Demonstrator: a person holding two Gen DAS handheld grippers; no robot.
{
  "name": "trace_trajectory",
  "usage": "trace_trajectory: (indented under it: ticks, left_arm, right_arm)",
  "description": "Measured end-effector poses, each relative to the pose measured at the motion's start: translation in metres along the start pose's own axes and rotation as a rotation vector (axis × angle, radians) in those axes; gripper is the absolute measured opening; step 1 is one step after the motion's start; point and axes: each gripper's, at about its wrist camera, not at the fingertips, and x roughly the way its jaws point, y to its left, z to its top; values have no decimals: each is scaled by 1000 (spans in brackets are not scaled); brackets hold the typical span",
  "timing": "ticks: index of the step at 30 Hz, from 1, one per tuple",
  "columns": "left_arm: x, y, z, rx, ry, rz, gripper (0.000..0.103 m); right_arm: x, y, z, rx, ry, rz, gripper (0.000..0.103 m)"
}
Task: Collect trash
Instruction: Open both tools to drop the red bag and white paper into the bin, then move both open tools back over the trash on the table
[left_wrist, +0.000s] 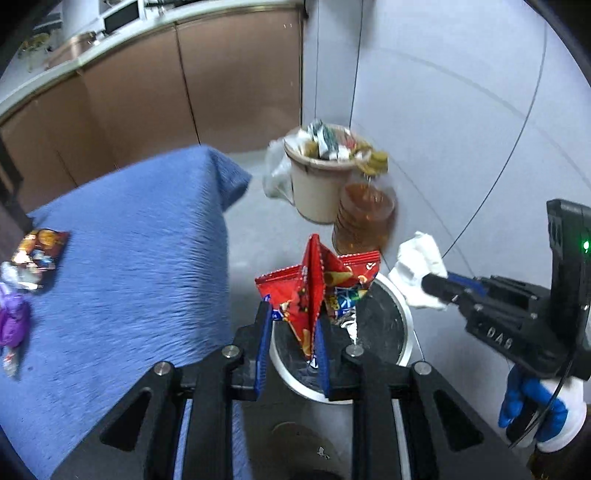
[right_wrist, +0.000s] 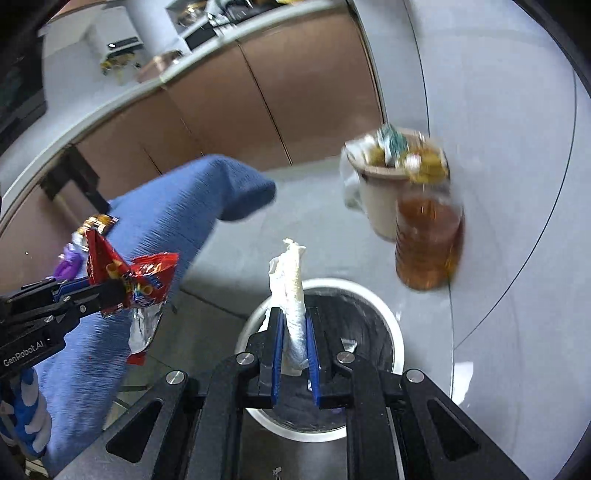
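Left gripper (left_wrist: 291, 343) clamped on red snack wrapper (left_wrist: 314, 291), held above round white-rimmed bin (left_wrist: 402, 332) directly below fingers. Right gripper (right_wrist: 295, 339) clamped on crumpled white tissue (right_wrist: 290, 288), over same bin. Beyond bin: beige bucket (left_wrist: 314, 188) overfilled with trash, amber bottle (left_wrist: 364, 221) touching it. Left of tools: blue-cloth table (left_wrist: 140, 258) with orange packet (left_wrist: 38, 254) and purple wrapper (left_wrist: 13, 321).

You've got a pale grey tiled floor (left_wrist: 424, 110) with thin dark grout lines running off toward 1 o'clock. Brown cabinet doors (left_wrist: 229, 74) under a light countertop (left_wrist: 122, 40) stretch from 9 to 12 o'clock. A blue-cloth-covered table (left_wrist: 140, 258) fills everything around 8 o'clock. Lighting's even, indoor.
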Motion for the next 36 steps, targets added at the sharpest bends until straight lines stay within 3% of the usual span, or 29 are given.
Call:
trace_trajectory:
  ticks: [4, 7, 17, 29, 36]
  left_arm:
    - [32, 0, 2, -3, 42, -28, 24]
    - [49, 0, 3, -17, 61, -41, 32]
    - [57, 6, 6, -56, 76, -89, 37]
    - [3, 20, -1, -94, -1, -114, 38]
    - [-68, 54, -18, -148, -145, -64, 38]
  right_arm:
    - [33, -14, -11, 36, 68, -8, 24]
    - [49, -22, -18, 47, 100, -31, 39]
    - [54, -43, -28, 104, 122, -74, 47]
    - [3, -21, -23, 109, 38, -89, 51]
    - [-47, 14, -3, 64, -74, -75, 58]
